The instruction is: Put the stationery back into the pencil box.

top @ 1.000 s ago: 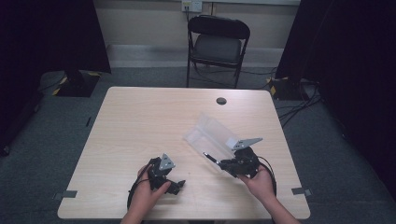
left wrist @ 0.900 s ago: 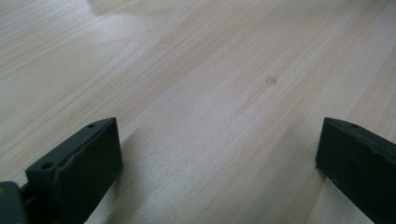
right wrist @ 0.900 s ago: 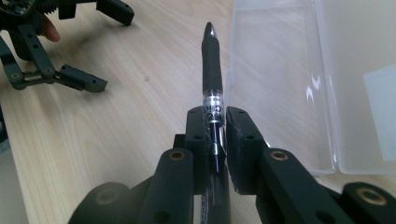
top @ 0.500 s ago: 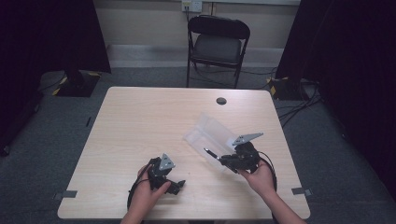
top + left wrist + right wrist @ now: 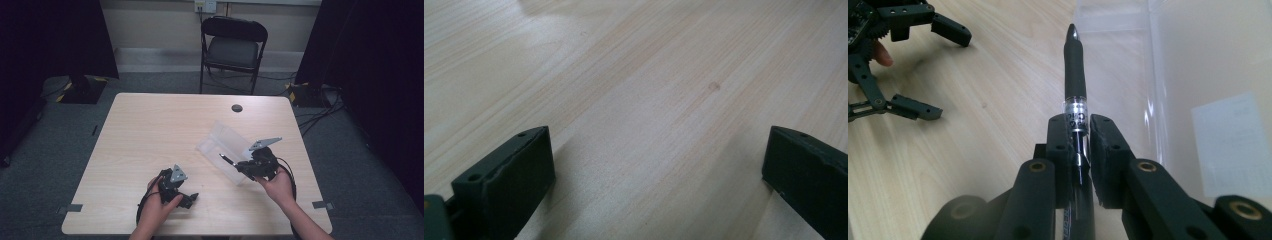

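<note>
Right now your right tongs (image 5: 1079,131) pinch the pen (image 5: 1074,75) beside the clear box (image 5: 226,148) on the bench (image 5: 150,130); left tongs (image 5: 192,199) rest spread. Next, I'd judge, tip it over the wall and release.

In the right gripper view the pen's (image 5: 1075,75) lower barrel is hidden between the right claw's (image 5: 1079,137) closed jaws and runs off the bottom edge. The print on its clear band is too small to read. The clear box (image 5: 1198,75) is cut off at the top and right edges, and the label on it is blurred. At the upper left, the left claw (image 5: 923,65) is cut by the frame's edge.
</note>
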Action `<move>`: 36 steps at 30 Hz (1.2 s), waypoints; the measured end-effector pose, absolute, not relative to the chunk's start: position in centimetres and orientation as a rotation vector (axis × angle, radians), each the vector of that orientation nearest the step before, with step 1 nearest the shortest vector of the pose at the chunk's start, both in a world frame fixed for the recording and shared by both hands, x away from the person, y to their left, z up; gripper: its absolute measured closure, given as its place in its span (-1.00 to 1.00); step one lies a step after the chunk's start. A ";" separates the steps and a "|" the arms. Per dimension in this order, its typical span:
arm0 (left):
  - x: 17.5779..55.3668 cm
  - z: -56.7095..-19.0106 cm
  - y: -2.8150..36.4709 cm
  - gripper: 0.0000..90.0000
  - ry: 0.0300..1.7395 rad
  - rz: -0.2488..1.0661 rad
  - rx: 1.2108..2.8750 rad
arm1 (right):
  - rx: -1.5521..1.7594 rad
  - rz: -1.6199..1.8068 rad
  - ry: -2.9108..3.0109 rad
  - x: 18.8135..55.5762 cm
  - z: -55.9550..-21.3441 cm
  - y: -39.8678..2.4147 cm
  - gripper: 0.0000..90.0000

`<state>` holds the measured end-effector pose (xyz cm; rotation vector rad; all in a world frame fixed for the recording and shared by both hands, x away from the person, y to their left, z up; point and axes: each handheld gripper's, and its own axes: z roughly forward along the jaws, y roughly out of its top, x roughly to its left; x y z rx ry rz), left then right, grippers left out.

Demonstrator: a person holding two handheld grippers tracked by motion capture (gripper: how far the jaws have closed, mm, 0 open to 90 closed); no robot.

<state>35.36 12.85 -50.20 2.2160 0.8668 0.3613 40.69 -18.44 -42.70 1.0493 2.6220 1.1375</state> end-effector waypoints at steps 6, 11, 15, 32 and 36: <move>35.4 -50.2 12.8 -1.00 0.867 0.361 2.215 | 1.056 1.122 2.615 41.3 -42.6 -18.1 0.77; 35.4 -50.2 12.9 -1.00 0.867 0.362 2.216 | 1.057 1.110 2.605 41.7 -42.5 -17.8 0.77; 35.4 -50.2 12.8 -1.00 0.867 0.361 2.215 | 1.065 1.112 2.597 41.9 -42.5 -17.7 0.77; 35.4 -50.2 12.9 -1.00 0.867 0.361 2.216 | 1.098 1.092 2.572 43.1 -42.8 -16.9 0.77; 35.4 -50.2 12.8 -1.00 0.867 0.361 2.215 | 1.102 1.090 2.559 43.4 -42.7 -16.9 0.77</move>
